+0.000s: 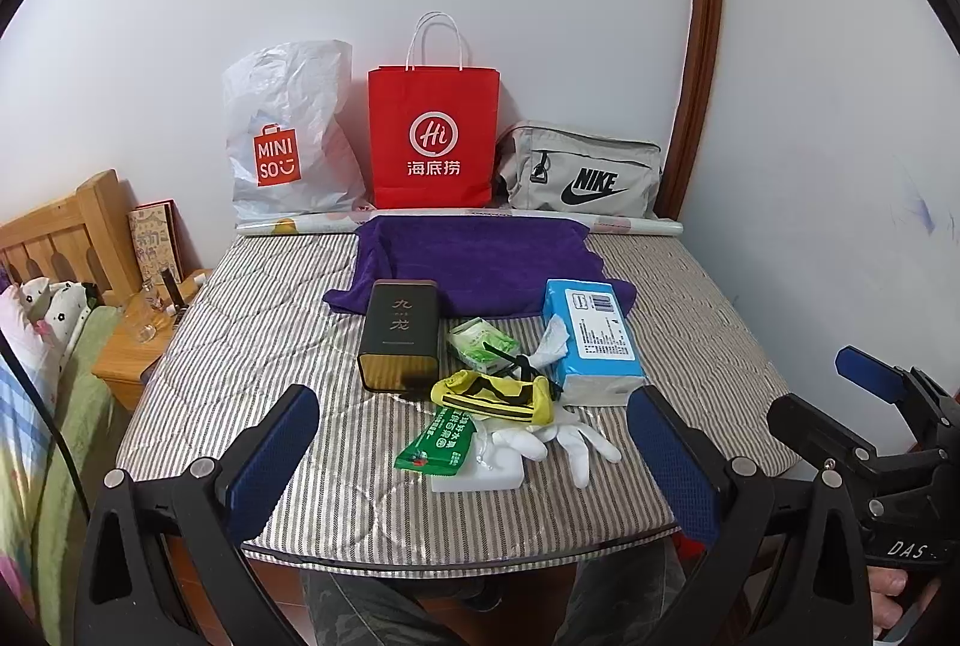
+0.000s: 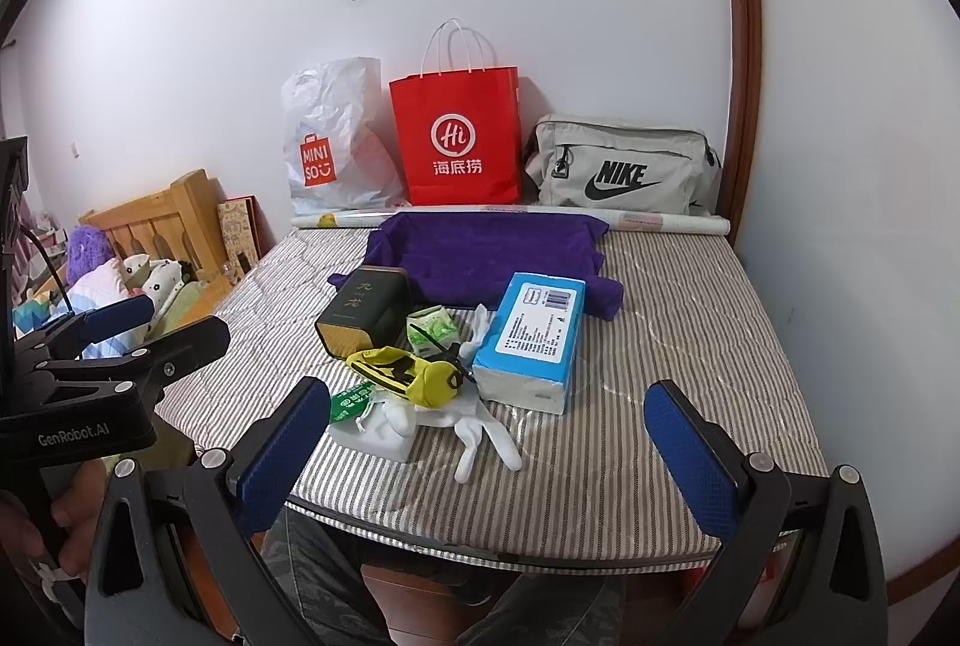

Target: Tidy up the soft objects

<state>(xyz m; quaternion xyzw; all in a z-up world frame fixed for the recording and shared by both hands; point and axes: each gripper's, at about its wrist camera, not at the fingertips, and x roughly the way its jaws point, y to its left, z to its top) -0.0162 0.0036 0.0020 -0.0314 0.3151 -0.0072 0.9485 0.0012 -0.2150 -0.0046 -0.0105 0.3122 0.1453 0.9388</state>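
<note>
Both claws, left claw [image 1: 474,442] and right claw [image 2: 486,442], spread wide and empty, hover short of the white glove [image 1: 570,445] on the striped mattress [image 1: 270,346].

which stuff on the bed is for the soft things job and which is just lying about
For the job:
purple towel
yellow sock
white glove
blue tissue pack
small green tissue pack

Just lying about:
dark tin
red paper bag
white plastic bag
grey bag

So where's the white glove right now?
The white glove lies near the front edge of the striped mattress, just in front of the yellow sock and below the blue tissue pack, right of the green packet.
</note>
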